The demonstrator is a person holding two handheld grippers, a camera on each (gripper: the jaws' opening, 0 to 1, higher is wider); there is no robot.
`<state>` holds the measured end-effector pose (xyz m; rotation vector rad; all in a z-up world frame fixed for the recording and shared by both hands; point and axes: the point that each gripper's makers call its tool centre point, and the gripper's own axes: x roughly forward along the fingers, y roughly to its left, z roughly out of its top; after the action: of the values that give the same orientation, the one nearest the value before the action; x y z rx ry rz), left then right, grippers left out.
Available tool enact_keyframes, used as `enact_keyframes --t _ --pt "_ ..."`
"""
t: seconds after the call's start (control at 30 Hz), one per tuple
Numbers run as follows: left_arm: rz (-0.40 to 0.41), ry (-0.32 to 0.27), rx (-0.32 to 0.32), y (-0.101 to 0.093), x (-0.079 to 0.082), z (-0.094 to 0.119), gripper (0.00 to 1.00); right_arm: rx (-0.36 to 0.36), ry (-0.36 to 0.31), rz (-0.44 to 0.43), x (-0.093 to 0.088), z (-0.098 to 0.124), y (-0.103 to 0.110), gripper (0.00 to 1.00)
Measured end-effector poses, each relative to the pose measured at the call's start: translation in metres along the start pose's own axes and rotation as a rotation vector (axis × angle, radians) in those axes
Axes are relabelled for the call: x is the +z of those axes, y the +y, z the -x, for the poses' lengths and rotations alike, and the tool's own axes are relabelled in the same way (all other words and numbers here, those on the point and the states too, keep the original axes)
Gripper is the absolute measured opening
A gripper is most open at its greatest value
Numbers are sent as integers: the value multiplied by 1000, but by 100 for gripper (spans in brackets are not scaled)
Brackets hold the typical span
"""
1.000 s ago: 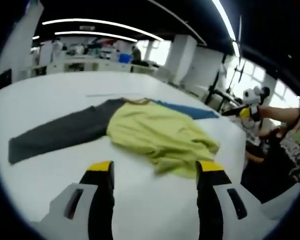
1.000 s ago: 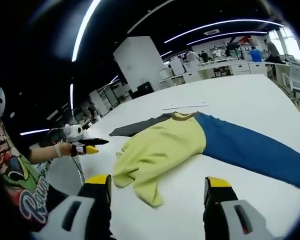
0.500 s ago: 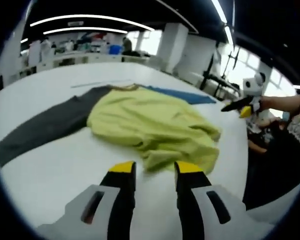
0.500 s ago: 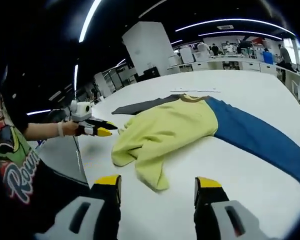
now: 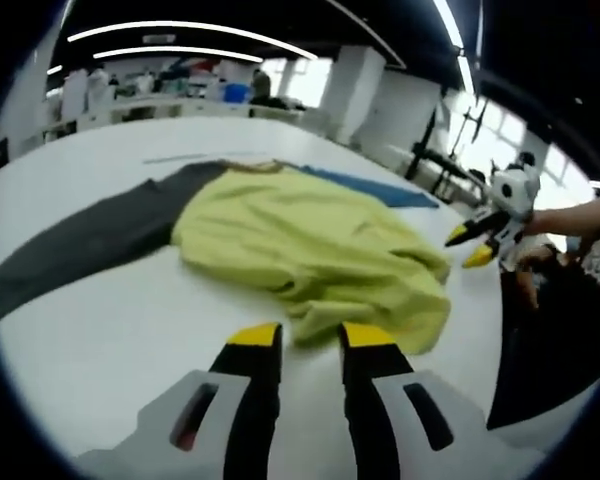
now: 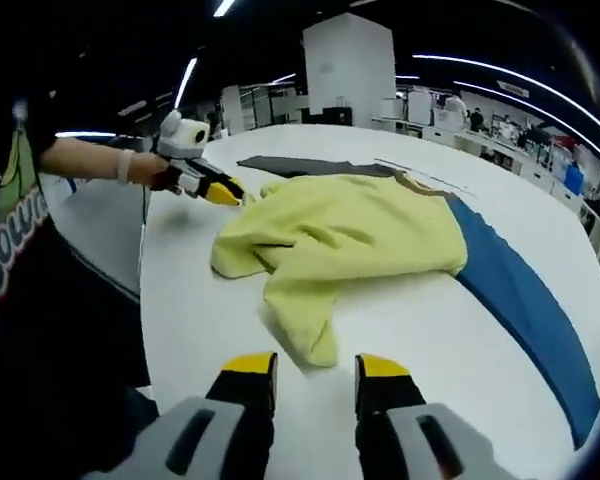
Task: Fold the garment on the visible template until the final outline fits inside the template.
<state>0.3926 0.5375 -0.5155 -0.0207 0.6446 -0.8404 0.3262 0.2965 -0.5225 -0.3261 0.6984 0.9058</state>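
Beyond yellow garment [image 5: 310, 245], grey sleeve [image 5: 80, 245].

Garment [image 5: 300, 245] on table [image 5: 90, 330], left gripper [image 5: 308, 335] just before its hem

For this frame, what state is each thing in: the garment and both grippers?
Garment: spread on the white table, yellow body crumpled, grey sleeve and blue sleeve stretched out flat.
Left gripper: jaws a narrow gap apart, empty, at the yellow hem.
Right gripper: jaws a narrow gap apart, empty, near a hanging corner.
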Motion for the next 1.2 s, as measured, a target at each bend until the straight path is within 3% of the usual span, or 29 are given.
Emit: enact_keyframes --t 0.2,0.57,0.8,0.97,1.13,1.2 --pt "5 10 -5 2 -1 -5 17 -22 27 148 -3 -5 -4 15" --pt "25 7 -4 2 -1 -10 16 2 22 206 2 -13 1 10" --pt "32 16 -7 2 -5 -13 13 9 27 199 0 -19 2 8" --pt "61 8 -2 3 -5 -12 4 8 24 188 0 -21 1 4" --pt "93 5 -10 2 -7 -10 0 3 18 147 0 -20 0 0" --pt "106 1 -14 2 -7 -7 0 3 17 94 1 -18 1 0"
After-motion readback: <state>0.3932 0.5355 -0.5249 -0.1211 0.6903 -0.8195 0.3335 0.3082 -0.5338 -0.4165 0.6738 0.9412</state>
